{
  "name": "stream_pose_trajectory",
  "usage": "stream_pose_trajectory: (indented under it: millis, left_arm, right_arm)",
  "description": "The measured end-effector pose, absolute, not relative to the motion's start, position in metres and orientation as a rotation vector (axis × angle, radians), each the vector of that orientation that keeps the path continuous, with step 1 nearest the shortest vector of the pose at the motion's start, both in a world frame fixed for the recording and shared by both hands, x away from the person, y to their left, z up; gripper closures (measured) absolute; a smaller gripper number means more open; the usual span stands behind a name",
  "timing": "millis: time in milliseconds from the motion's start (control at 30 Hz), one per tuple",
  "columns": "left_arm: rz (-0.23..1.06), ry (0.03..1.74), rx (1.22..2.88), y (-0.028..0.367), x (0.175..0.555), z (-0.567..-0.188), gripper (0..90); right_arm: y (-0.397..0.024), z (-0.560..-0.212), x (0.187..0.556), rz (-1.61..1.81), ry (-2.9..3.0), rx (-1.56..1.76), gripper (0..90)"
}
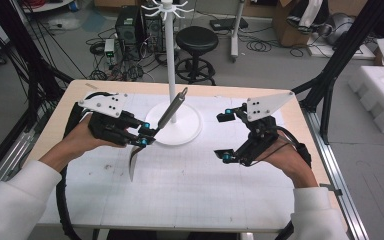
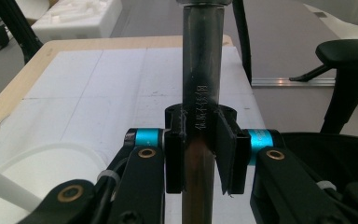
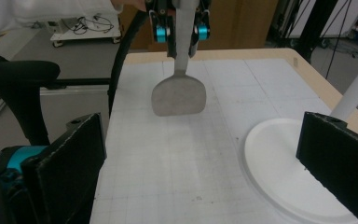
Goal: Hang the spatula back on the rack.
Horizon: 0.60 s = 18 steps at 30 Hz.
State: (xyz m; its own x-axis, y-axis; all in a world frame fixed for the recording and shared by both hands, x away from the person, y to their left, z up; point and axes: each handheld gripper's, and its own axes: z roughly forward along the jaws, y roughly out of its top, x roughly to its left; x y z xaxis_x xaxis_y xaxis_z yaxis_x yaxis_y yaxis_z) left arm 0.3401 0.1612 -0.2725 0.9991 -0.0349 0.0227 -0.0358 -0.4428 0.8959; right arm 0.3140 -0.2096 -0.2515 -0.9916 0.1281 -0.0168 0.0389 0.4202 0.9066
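Between the jaws of our left gripper [image 1: 146, 136] sits the long silvery metal spatula [image 1: 152, 132], clamped at mid-handle; its handle rises past the gripper toward the white rack pole and its flat blade hangs below, just above the worktop [image 1: 190, 195]. From the right gripper view the spatula blade [image 3: 179, 95] hangs free of the white gridded mat. Just beyond the left gripper stands the white hanging rack with a round disc base [image 1: 187, 131]; nothing lies on that base. Our right gripper [image 1: 224, 136] is held off the worktop on the far side of the base, jaws spread wide and empty. Between both grippers the mat lies bare, and the wooden worktop edge runs well outside each hand.
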Motion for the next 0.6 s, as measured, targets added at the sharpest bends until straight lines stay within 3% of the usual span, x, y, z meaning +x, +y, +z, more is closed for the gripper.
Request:
stream_pose_trajectory:
  millis: [600]
  left_arm:
    - [-0.022, -0.072, 2.018, 0.154, 0.341, -0.275, 74.7]
  right_arm:
    - [-0.181, -0.223, 0.326, 1.719, 2.568, 0.054, 0.6]
